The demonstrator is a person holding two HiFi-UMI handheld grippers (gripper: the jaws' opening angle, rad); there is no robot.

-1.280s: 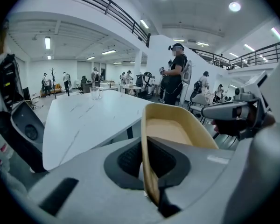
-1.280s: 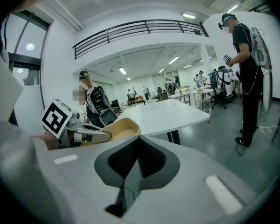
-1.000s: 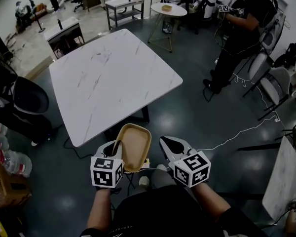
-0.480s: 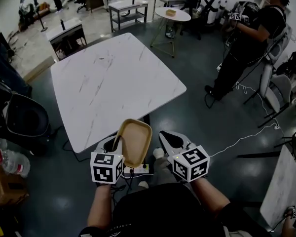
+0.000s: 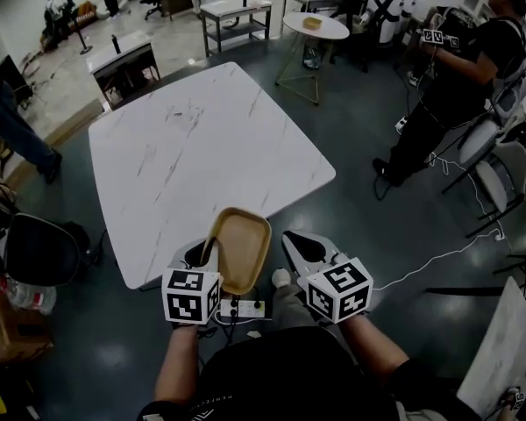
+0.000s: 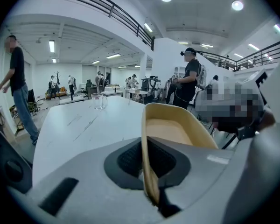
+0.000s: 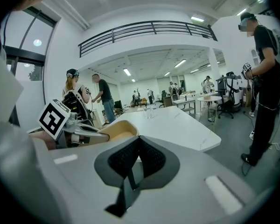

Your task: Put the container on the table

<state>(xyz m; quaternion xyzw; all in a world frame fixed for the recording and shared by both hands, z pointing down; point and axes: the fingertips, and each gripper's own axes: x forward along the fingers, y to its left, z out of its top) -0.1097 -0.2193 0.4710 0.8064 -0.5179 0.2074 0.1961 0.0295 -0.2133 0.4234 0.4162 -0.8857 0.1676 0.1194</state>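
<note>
Head view: pinching the container [image 5: 241,251] by its left rim with the left gripper [image 5: 203,254], holding it level above the floor, just short of the table [image 5: 202,139] edge, probably for a flat set-down. Carrying the right gripper [image 5: 303,251] closed and empty alongside, likely spare.

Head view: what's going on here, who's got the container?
A person holds a two-jaw gripper in each hand. The left gripper is shut on the near rim of the tan container and holds it in the air at the near edge of the white table. It is not yet set down. The right gripper is shut and empty, just right of the container. A clear glass stands far off on the table.
</note>
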